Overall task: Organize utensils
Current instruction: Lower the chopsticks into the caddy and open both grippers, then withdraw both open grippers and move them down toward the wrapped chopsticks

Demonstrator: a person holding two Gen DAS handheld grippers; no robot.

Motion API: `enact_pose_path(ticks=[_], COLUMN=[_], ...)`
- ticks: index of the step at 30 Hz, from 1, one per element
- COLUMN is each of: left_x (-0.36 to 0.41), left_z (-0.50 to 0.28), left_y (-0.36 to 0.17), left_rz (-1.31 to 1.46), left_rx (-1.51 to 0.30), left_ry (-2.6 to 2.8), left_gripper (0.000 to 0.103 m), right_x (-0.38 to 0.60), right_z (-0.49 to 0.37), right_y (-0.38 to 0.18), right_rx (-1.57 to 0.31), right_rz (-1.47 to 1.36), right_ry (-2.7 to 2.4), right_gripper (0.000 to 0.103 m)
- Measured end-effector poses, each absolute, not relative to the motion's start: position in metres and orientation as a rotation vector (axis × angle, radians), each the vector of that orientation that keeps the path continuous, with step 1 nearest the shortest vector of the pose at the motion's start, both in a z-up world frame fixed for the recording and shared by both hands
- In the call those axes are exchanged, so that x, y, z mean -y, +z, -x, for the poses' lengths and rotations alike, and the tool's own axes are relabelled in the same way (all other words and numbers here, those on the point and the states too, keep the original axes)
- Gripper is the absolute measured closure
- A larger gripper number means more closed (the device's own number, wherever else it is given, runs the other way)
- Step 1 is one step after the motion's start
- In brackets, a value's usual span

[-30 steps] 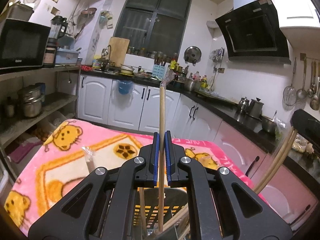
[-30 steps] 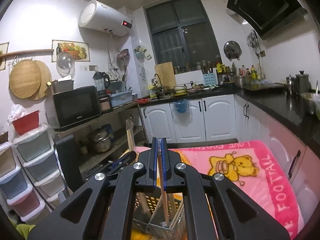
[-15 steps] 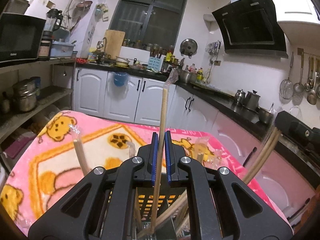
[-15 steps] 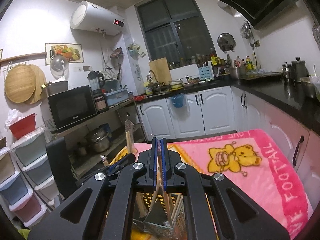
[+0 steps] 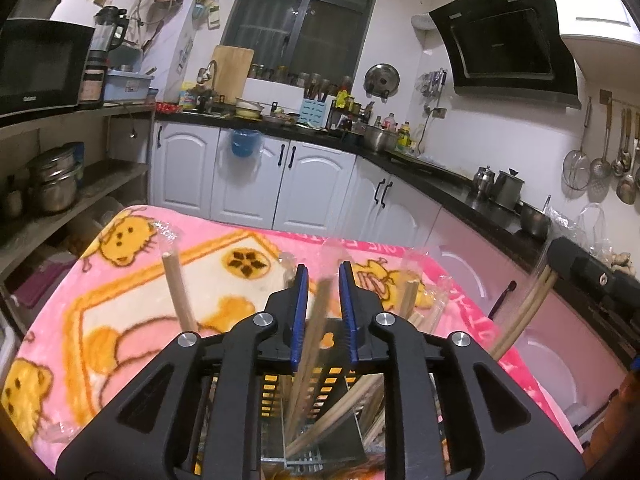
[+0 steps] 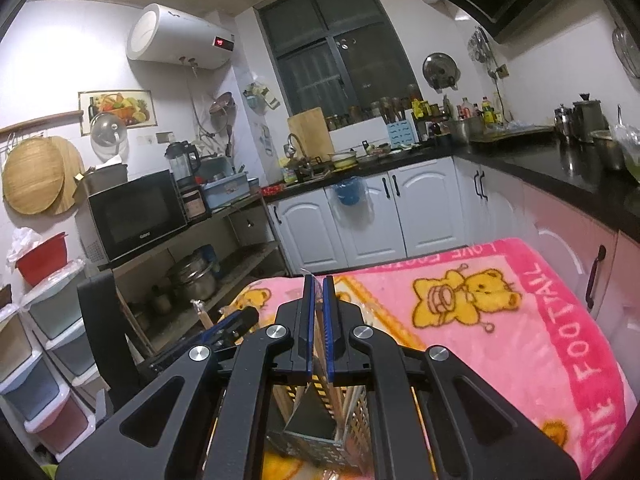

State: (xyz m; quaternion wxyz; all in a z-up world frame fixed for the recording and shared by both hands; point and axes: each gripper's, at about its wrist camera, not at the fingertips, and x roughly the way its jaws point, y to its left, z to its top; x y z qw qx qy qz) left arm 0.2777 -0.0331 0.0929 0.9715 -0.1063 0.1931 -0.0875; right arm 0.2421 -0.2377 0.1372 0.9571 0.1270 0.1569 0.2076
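Observation:
My left gripper (image 5: pixel 323 312) is open above a perforated metal utensil holder (image 5: pixel 316 432). A wooden utensil handle (image 5: pixel 316 332), blurred, stands loose between the jaws and reaches down into the holder. Several other wooden handles (image 5: pixel 178 292) stick up from the holder. My right gripper (image 6: pixel 317 328) is shut on a thin wooden utensil (image 6: pixel 318 344) that runs down into the same holder (image 6: pixel 320 436). The right gripper's body (image 5: pixel 592 276) with its wooden utensil (image 5: pixel 524 316) shows at the right of the left wrist view.
The holder stands on a table under a pink bear-print blanket (image 6: pixel 500 320). White cabinets (image 5: pixel 248 176) and a black counter (image 5: pixel 452 184) lie beyond. Shelves with a microwave (image 6: pixel 136 212) and pots (image 6: pixel 196 280) stand at the left.
My left gripper has opened and let go of the wooden utensil, which has slid down into the holder. My right gripper stays shut on its utensil and has lowered slightly.

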Motion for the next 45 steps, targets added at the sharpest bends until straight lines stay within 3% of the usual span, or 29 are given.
enact_pose_path(ticks=[7,11,33,35,45], left_x=[0.034,0.036,0.044,0.045,0.049], left_z=[-0.271,-0.264,-0.214,-0.209,-0.190], left_y=[0.093,0.094,0.093,0.092,0.080], left_rz=[0.215,0.211,0.180,0.168,0.147], left_rx=[-0.418,-0.439,-0.487,-0.488,-0.514], left_ry=[-0.189,-0.205,-0.312,-0.318,-0.338], left_gripper=[0.082,0.072,0.032,0.020,0.013], right_x=[0.241,0.245,0.265,0.266,0.270], right_z=[-0.237,-0.233,-0.191,-0.188,-0.172], right_y=[0.126,0.120,0.091,0.087,0.069], right_rx=[-0.360,-0.387,-0.483,-0.493,-0.541], right_rz=[-0.256,-0.258,-0.228,-0.226,-0.210], right_ry=[0.420,0.411,0.392,0.388,0.379], right_gripper=[0.098,0.085,0.063,0.061,0.055])
